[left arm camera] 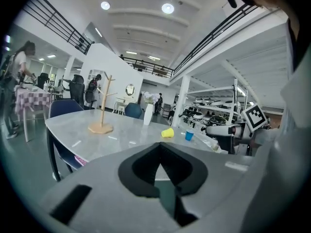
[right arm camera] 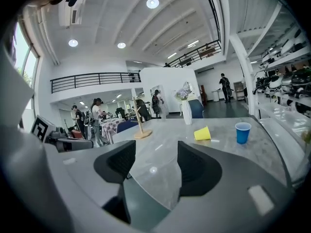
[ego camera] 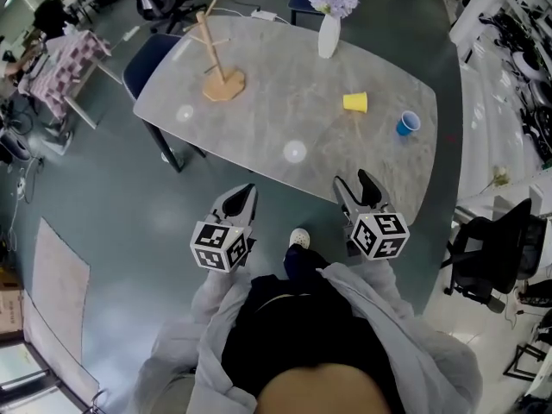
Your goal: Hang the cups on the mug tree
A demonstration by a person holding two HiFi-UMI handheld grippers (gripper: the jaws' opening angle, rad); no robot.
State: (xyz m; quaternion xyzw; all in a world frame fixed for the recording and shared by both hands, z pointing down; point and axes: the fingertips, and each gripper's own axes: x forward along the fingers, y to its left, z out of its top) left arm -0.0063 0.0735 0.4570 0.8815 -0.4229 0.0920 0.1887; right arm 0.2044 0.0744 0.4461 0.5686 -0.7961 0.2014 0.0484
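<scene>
Open workshop floor surrounds the grey marble table (ego camera: 285, 102) you stand before, with both sleeved forearms drawn in close to your body and the tools held level, just short of its near edge. Your left gripper (ego camera: 244, 190) has its jaws brought together on nothing; your right gripper (ego camera: 353, 180) has its jaws apart and empty. At the table's far left stands the wooden mug tree (ego camera: 216, 54), bare. A white vase (ego camera: 328, 34) is at the far edge. Toward the right, the yellow cup (ego camera: 354, 103) lies on its side, with the blue cup (ego camera: 407, 123) upright near it.
</scene>
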